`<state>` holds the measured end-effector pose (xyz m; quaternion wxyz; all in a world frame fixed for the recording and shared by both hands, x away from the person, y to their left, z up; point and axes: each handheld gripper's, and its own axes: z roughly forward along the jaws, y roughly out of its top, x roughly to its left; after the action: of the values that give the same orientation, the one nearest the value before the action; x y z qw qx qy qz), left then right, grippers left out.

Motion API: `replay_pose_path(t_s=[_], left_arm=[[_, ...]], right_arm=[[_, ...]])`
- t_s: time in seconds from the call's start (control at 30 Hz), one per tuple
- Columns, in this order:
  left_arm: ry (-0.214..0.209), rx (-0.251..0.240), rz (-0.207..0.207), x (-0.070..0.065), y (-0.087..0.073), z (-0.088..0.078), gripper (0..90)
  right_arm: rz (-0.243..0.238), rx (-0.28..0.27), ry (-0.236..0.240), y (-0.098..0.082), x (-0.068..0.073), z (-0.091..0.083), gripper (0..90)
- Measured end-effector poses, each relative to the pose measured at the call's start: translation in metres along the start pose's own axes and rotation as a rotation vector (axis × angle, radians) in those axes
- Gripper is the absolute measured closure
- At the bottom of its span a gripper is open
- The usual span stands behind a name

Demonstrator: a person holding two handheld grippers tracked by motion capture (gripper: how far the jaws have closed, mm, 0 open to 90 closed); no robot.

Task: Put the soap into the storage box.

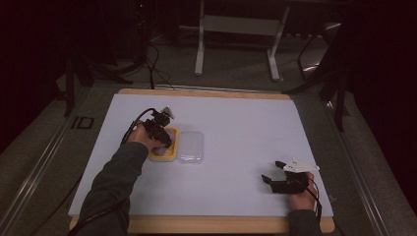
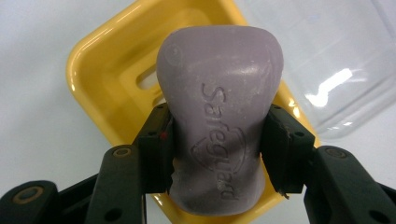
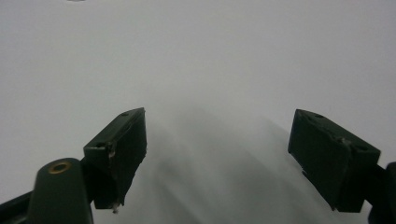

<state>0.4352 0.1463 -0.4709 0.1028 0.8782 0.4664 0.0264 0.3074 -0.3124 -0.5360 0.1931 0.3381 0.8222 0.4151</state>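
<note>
The bar of soap (image 2: 219,126), a pale purple, waisted block, sits clamped between the two black jaws of the left gripper (image 2: 217,149), which press on its narrow middle from either side. That grip makes sense: the waist is the slimmest and least slippery place to catch a rounded bar. It hangs directly above the yellow soap dish (image 2: 100,74), whose slotted floor shows behind it, so the judgement is that the soap is either about to be set into the dish or has just been lifted out of it (the frames do not settle which). Whether the bar's far end touches the dish cannot be told.

Raised lettering runs along the face of the bar and reads "Safeguard", set over an embossed shield outline.

Just beside the dish lies a clear plastic lid (image 2: 336,65), flat on the white counter (image 1: 246,123); it seems parked there to leave the dish open. In the high view the left gripper (image 1: 160,130) points down over the dish (image 1: 169,155) with the lid (image 1: 191,146) touching or nearly touching its right side.

The right gripper (image 3: 217,154) rests well apart near the counter's front right corner, jaws spread wide with nothing between them, apparently waiting its turn, perhaps for the lid.
</note>
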Motion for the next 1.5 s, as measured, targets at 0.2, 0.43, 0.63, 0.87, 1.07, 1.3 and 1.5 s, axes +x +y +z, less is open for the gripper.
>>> replay_pose_path(t_s=[0.2,0.43,0.63,0.87,1.07,1.3,1.5], left_arm=[[0.025,0.008,-0.006,-0.003,0.001,0.006,49.3],[0.001,-0.002,-0.054,0.005,-0.003,0.004,36.8],[0.025,-0.062,-0.058,0.007,-0.006,-0.008,33.2],[0.025,-0.127,-0.022,0.006,-0.010,-0.022,32.8],[0.008,-0.163,0.020,0.001,-0.015,-0.027,33.0],[0.013,-0.186,0.047,-0.006,-0.022,-0.030,33.0],[0.049,-0.248,0.067,-0.019,-0.030,-0.031,33.0]], right_arm=[[0.000,0.000,0.000,0.000,0.000,0.000,19.0],[0.000,0.000,0.001,0.000,0.000,0.000,19.0],[0.000,0.000,0.000,0.000,0.000,0.000,19.0],[0.000,0.000,0.001,0.000,0.000,0.000,19.0],[0.001,0.001,0.001,0.000,0.000,0.000,19.0],[0.001,0.001,0.000,0.000,0.000,0.000,19.0],[0.002,0.002,0.001,0.000,0.000,0.000,19.0]])
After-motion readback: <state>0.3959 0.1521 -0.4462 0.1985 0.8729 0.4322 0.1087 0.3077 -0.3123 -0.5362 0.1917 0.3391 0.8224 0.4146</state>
